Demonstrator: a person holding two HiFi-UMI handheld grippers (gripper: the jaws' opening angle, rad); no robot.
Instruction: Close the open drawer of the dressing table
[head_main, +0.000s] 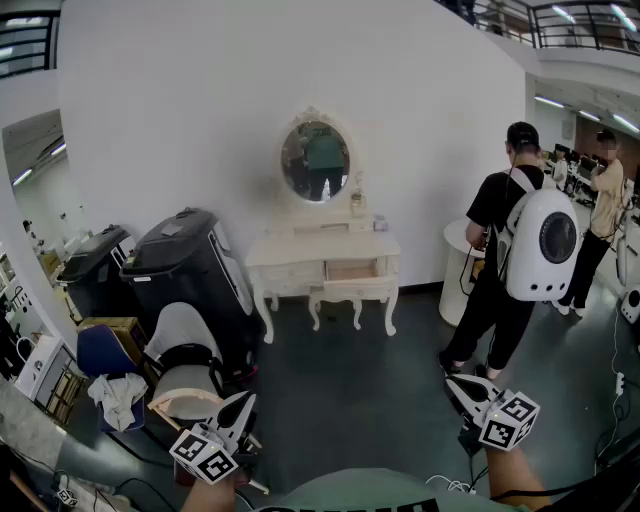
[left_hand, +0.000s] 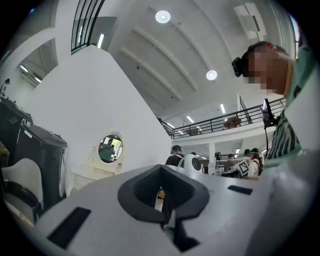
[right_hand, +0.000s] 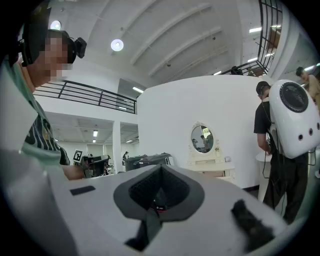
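Facing dressing table (head_main: 322, 250) w/ drawer (head_main: 352, 269) open — L gripper (head_main: 243, 404), R gripper (head_main: 456, 386) both pressed together, empty

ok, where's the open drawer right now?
Head view, centre: the open drawer sits in the front of the white dressing table, right of its middle, below the oval mirror and left of the person wearing a white backpack.

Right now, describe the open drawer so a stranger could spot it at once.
Against the white wall stands a white dressing table under an oval mirror. The drawer sits below its top, right of centre. Unlike the shut fronts to its left, it juts out, showing a tan inside.
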